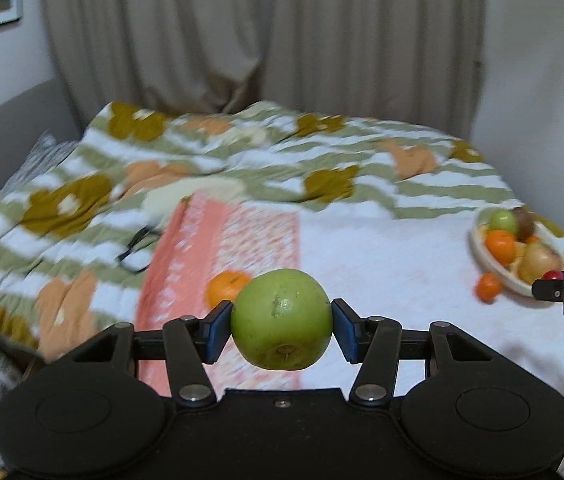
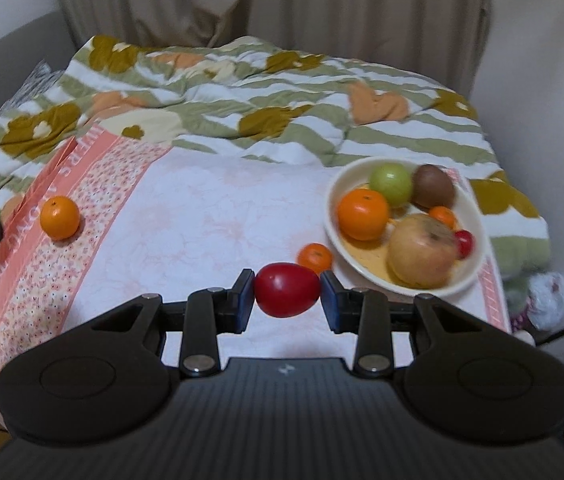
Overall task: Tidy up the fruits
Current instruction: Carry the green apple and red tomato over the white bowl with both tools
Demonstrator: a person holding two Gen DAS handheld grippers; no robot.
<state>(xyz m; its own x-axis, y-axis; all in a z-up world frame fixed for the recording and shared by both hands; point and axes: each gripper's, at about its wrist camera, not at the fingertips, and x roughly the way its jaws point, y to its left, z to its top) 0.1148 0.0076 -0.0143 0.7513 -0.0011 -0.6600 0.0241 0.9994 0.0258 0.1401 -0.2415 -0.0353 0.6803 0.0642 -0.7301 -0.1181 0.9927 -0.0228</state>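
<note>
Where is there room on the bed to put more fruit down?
The white sheet is bare between the lone orange on the pink border and the small orange beside the bowl. The bowl itself is crowded with fruit.

Left gripper point(image 1: 281, 328): a matte black body with two rounded lobes, each marked by a shallow oval recess, and two angular black link arms pinned with round silver screws, ending in blue pads point(image 1: 218, 330) on its fingers. Right gripper point(image 2: 286, 296): the same black frame, silver screws and blue pads point(image 2: 245, 300), with a ribbed grey panel at its base bearing a small pale mark.
</note>
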